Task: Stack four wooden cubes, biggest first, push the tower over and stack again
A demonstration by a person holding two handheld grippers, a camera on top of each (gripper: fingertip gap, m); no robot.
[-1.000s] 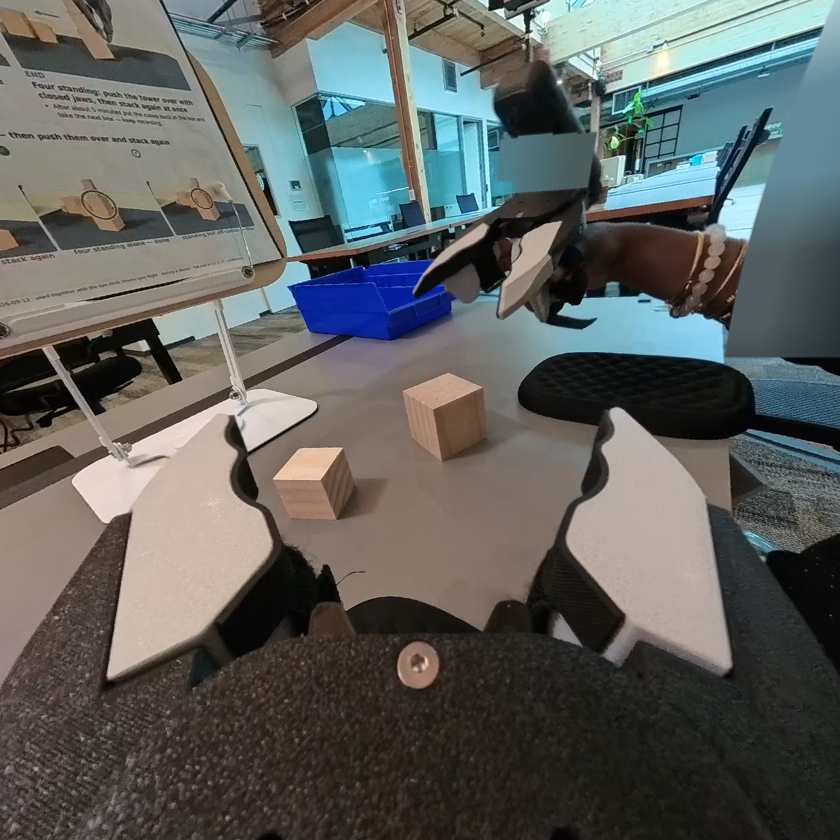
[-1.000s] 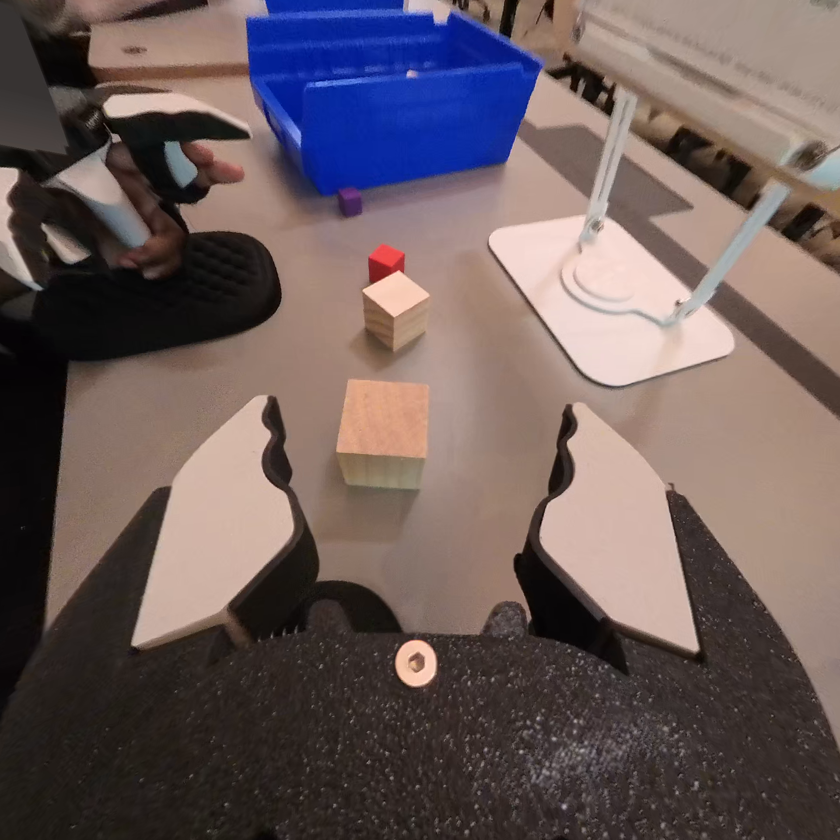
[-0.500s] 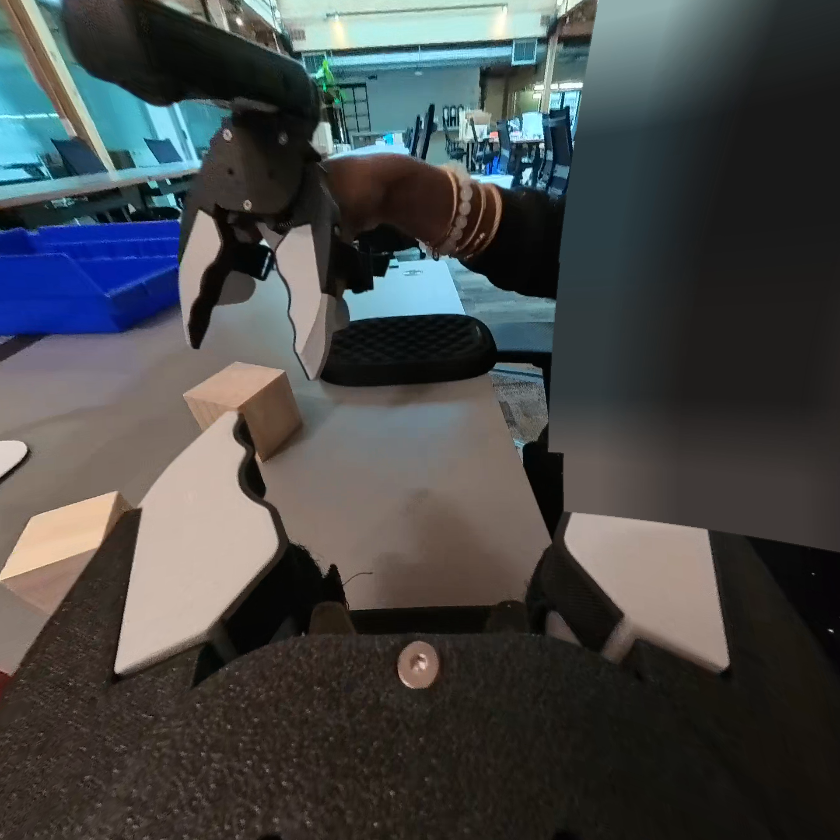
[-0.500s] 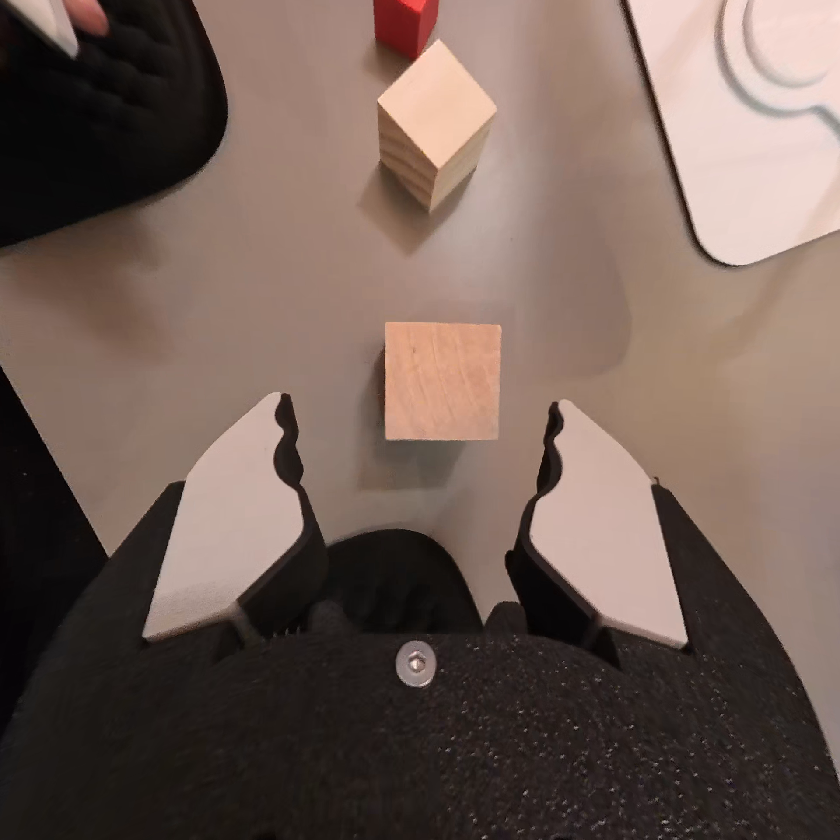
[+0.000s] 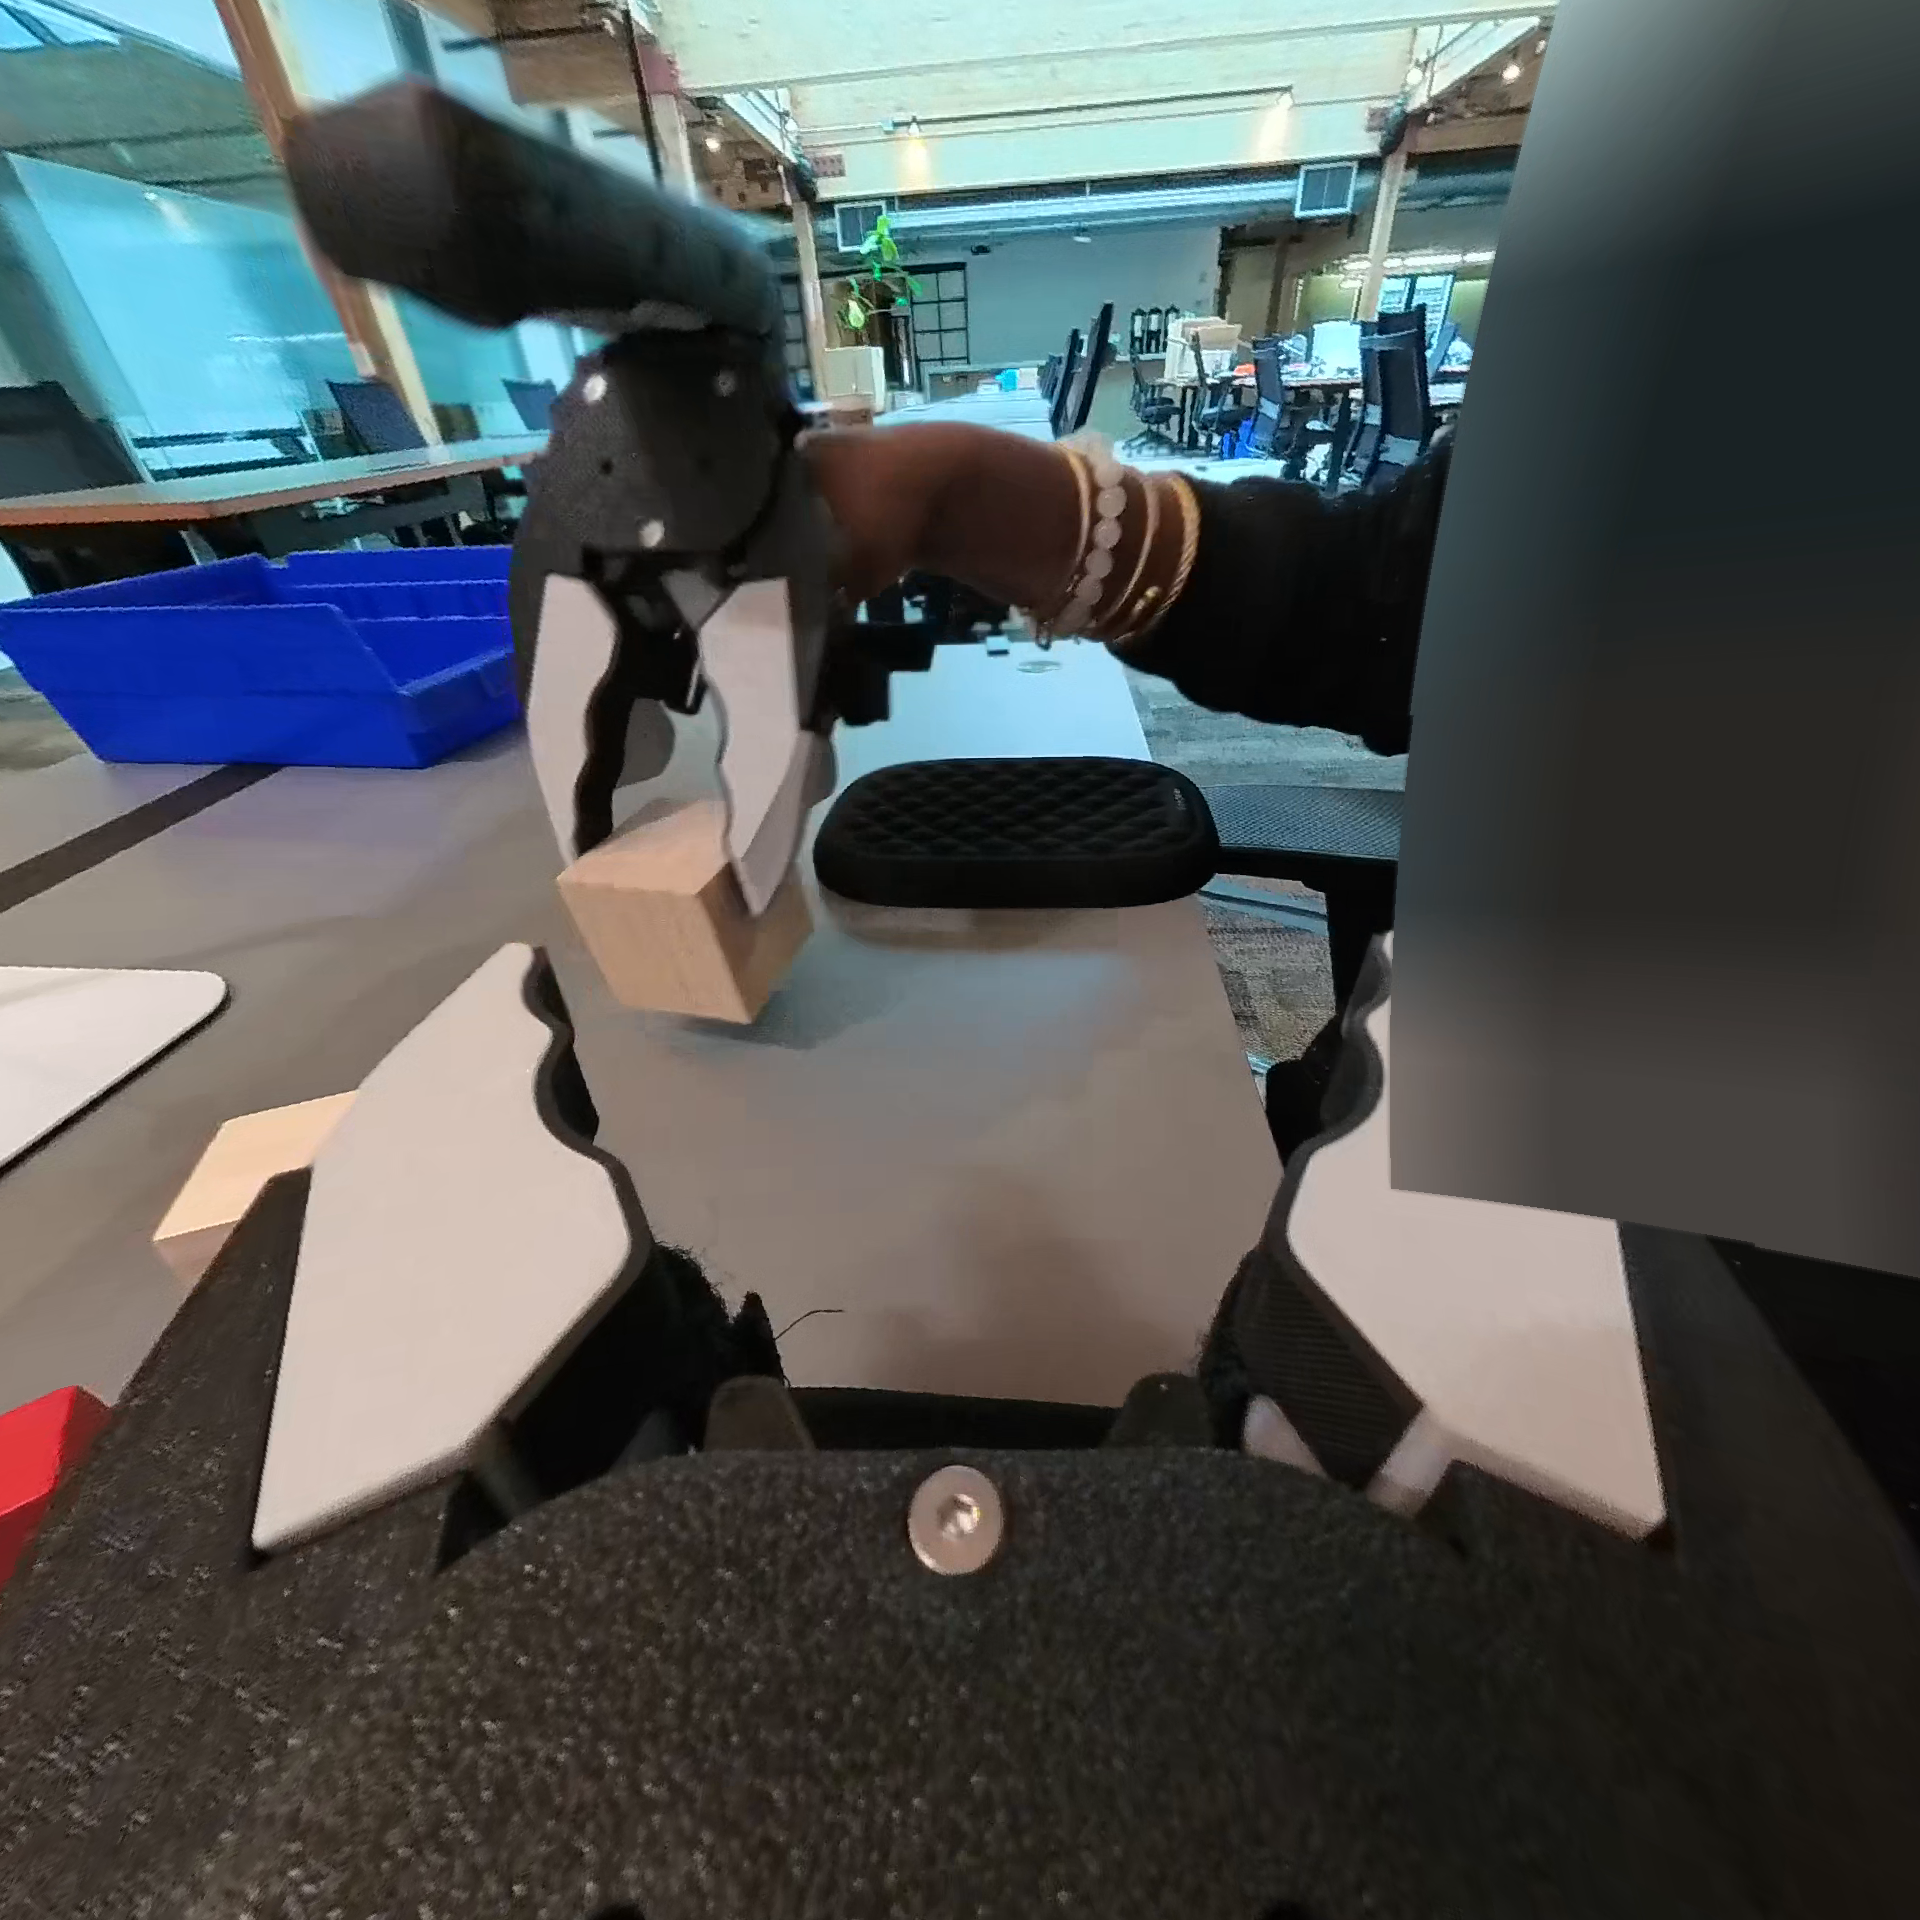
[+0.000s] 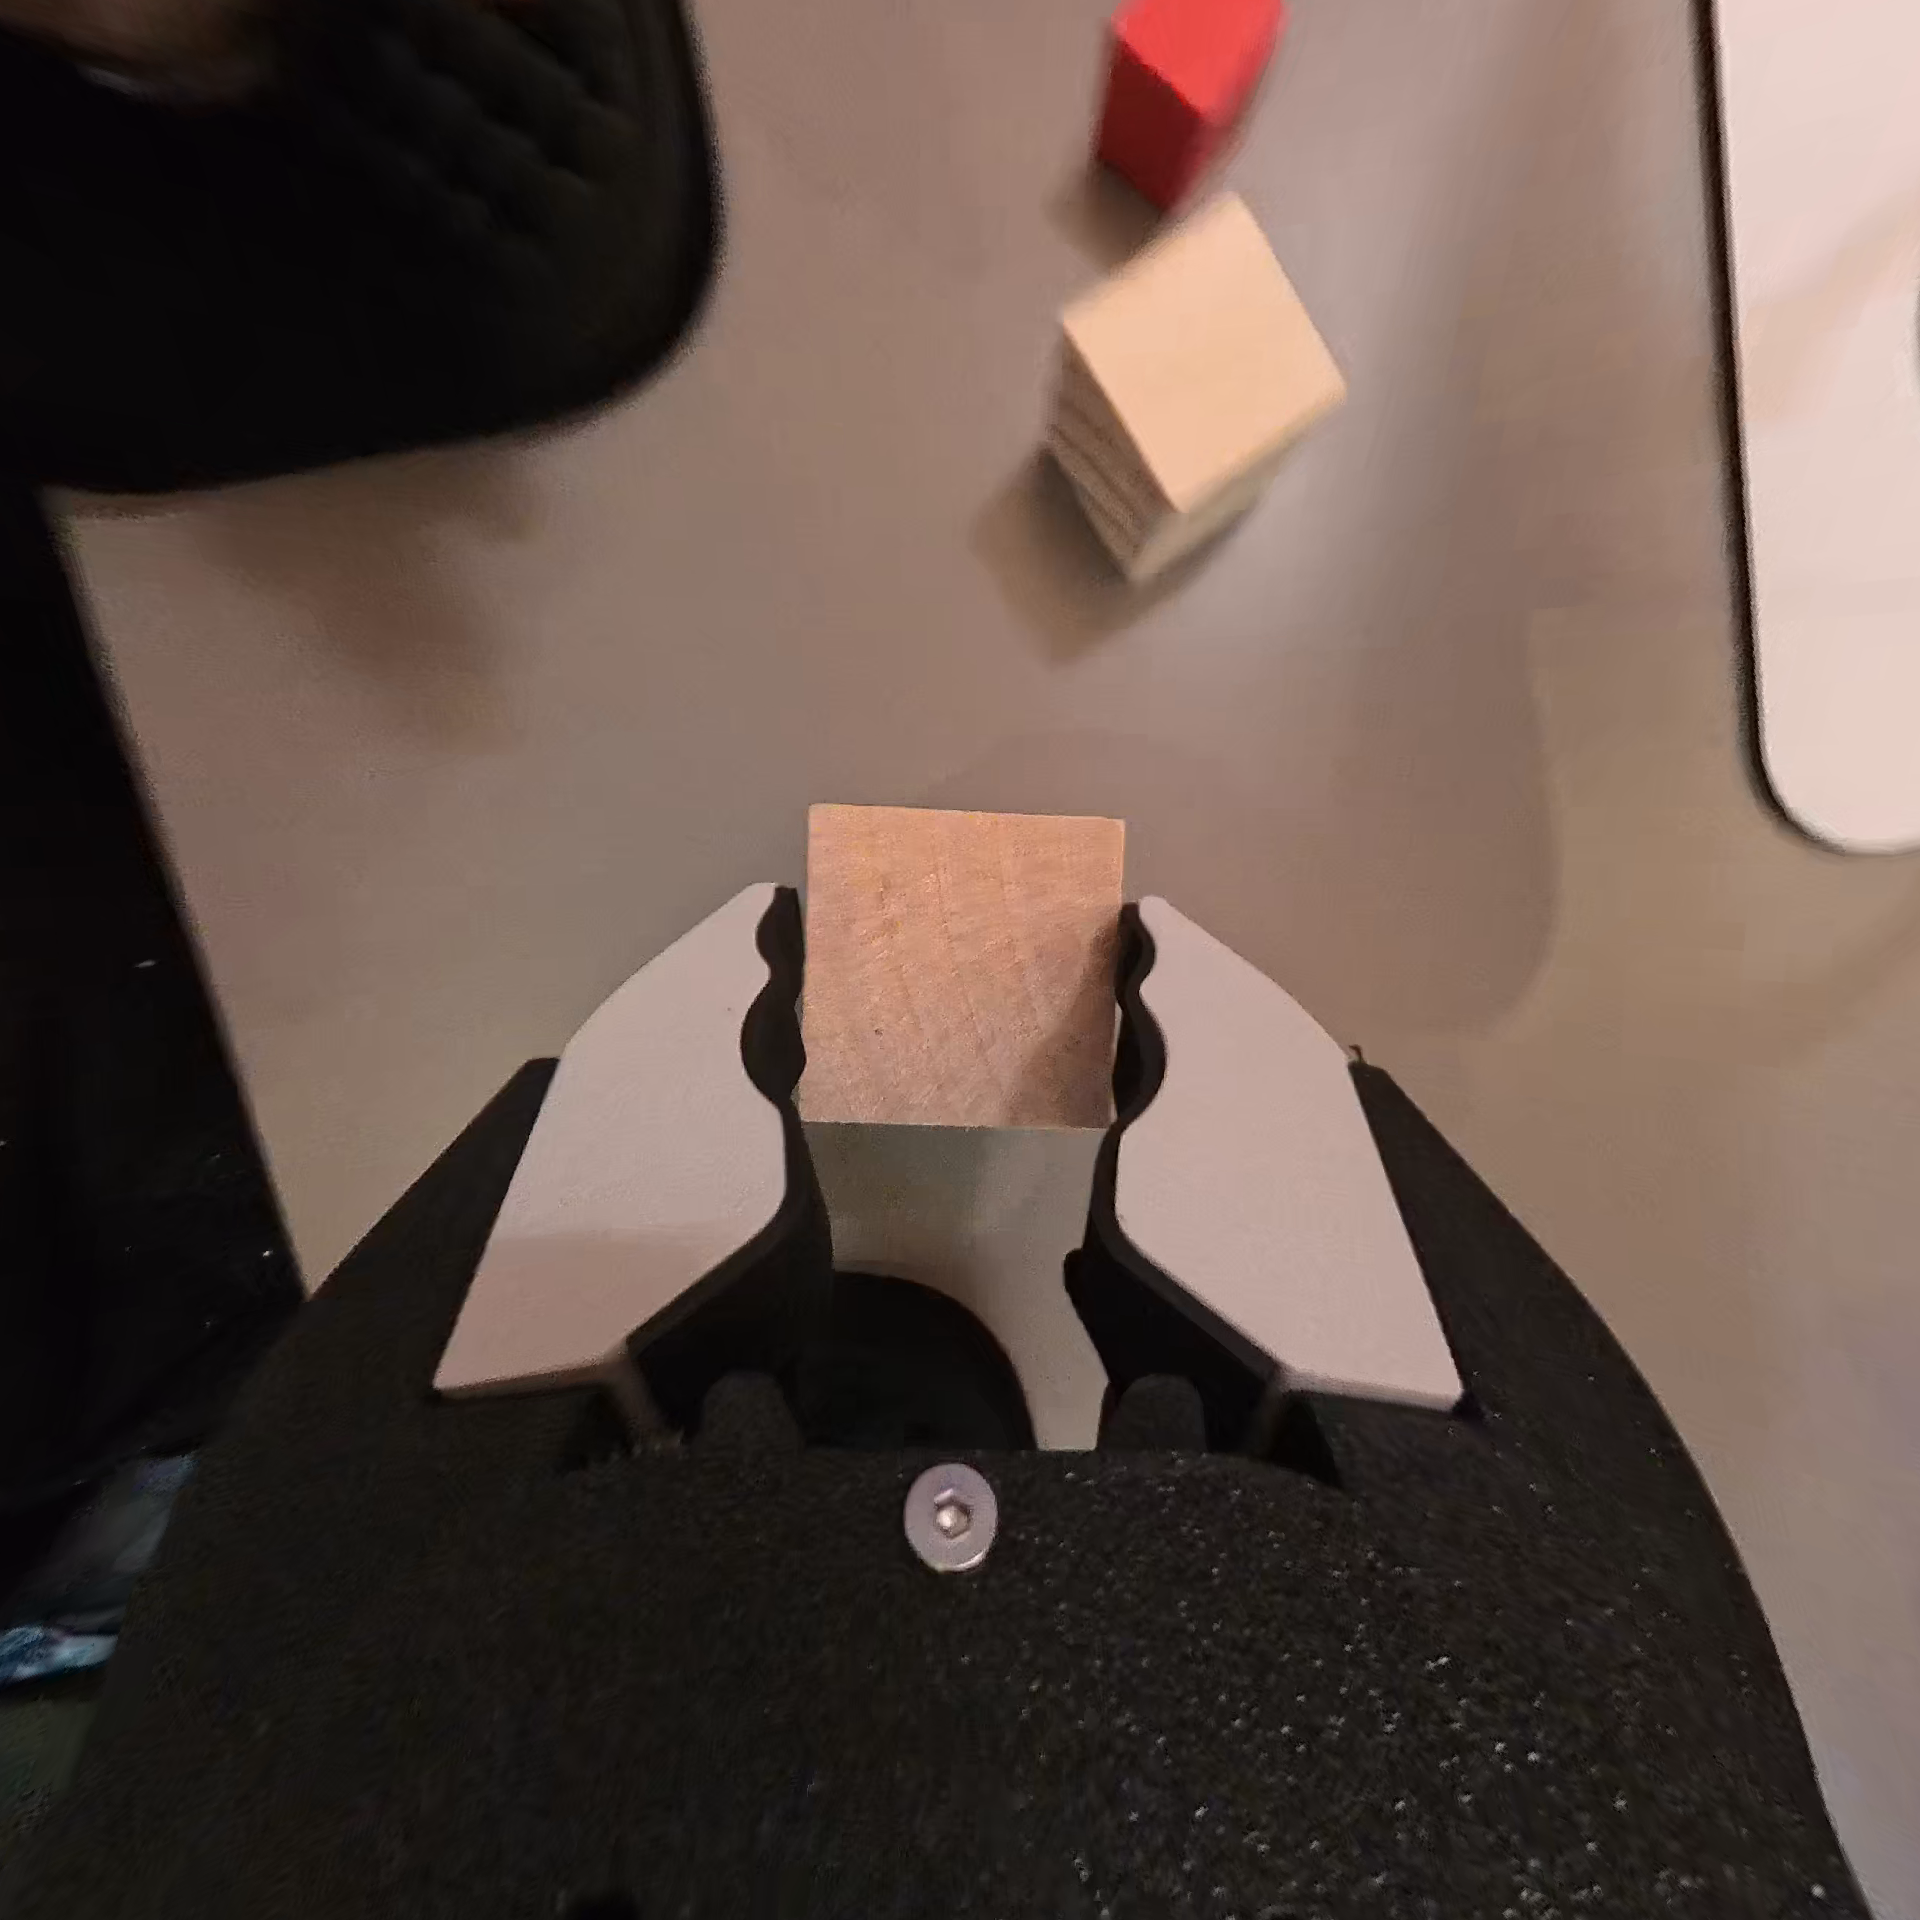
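My right gripper [image 6: 958, 899] is shut on a wooden cube [image 6: 961, 977]; both pads press on its opposite sides, just above the grey table [image 6: 520, 831]. The left wrist view shows the same right gripper [image 5: 665, 878] pointing down, held by a hand, with its fingers clamped on the cube [image 5: 675, 935], which sits tilted at the tabletop. My left gripper [image 5: 951, 956] is wide open and empty, low over the table [image 5: 935, 1195] and a little short of that cube. A blurred patch hides part of its right finger.
A second, paler wooden cube [image 6: 1195, 364] and a red cube [image 6: 1184, 94] lie beyond the held one; both show at the left edge of the left view [image 5: 239, 1174] [image 5: 42, 1455]. A black padded rest [image 5: 1013, 831], a blue bin [image 5: 260, 665] and a white stand base [image 5: 83, 1049] are nearby.
My right gripper came down over the wooden cube and its pads closed onto the cube's sides. My left gripper stayed open and swung to face the right gripper.
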